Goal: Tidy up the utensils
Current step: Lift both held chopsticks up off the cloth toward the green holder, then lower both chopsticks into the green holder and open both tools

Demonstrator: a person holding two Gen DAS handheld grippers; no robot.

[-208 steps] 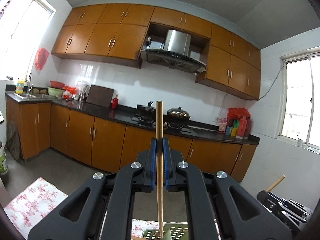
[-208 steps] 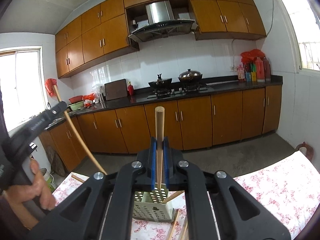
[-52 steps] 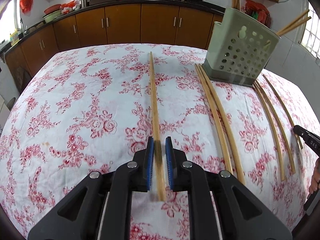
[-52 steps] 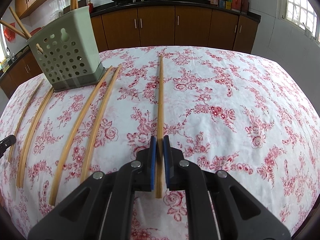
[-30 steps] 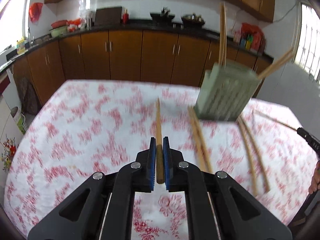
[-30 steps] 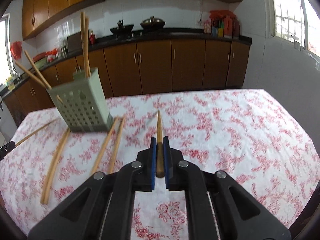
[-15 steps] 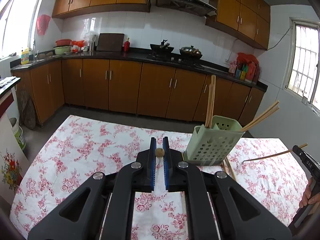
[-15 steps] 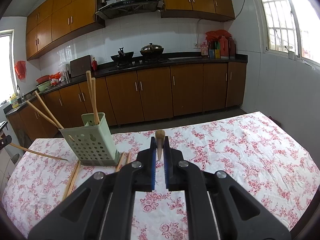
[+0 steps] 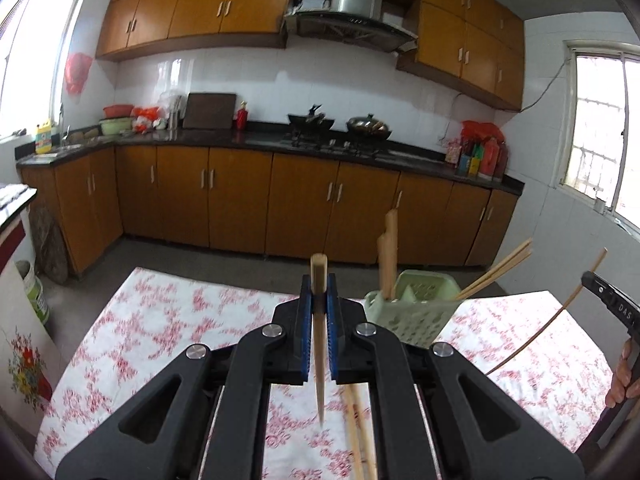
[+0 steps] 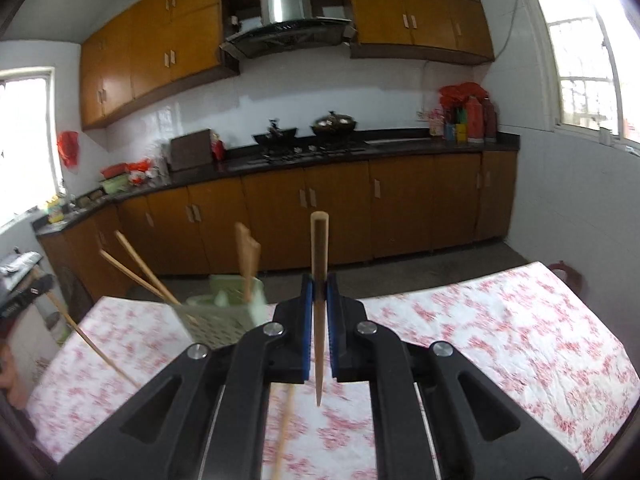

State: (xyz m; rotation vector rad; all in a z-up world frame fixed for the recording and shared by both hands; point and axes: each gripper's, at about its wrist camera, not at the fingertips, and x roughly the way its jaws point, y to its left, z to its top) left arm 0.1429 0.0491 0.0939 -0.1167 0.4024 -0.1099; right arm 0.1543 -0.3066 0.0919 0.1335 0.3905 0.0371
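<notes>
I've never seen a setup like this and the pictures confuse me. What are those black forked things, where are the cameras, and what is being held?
No robot here: a person holds a black two-finger hand tool in each hand, and a wide-angle camera on each looks forward along it. One picture comes from the left gripper, the other from the right gripper. Each has its blue-padded jaws shut on a wooden chopstick, the left's and the right's, raised upright above the table with the red-flowered white cloth. On it stands a pale green perforated utensil holder with chopsticks already inside. More loose chopsticks lie on the cloth. Behind is a kitchen.
</notes>
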